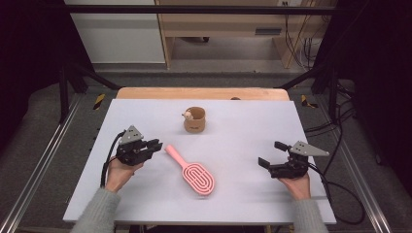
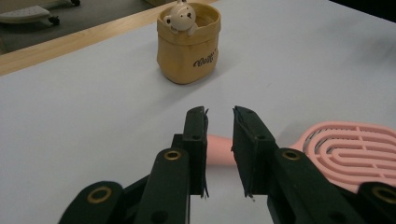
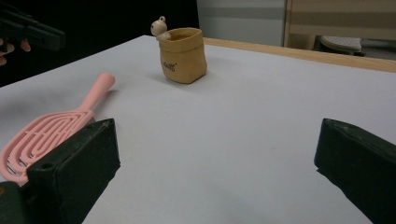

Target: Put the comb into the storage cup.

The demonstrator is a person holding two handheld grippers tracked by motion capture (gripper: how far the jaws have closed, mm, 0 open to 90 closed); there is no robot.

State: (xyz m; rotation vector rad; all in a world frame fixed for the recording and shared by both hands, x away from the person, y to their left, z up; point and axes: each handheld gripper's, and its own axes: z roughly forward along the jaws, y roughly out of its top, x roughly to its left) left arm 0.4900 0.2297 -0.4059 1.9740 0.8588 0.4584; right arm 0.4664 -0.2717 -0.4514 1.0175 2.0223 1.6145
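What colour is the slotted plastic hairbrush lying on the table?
Pink; the slotted plastic hairbrush shows best in the high view.

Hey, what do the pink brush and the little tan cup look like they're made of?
Pink brush: likely molded plastic, matte and smooth, with cut-through looping slots in its head. Tan cup: looks like glazed ceramic shaped as a crumpled bag, with a soft sheen, printed lettering and a small bear on its rim.
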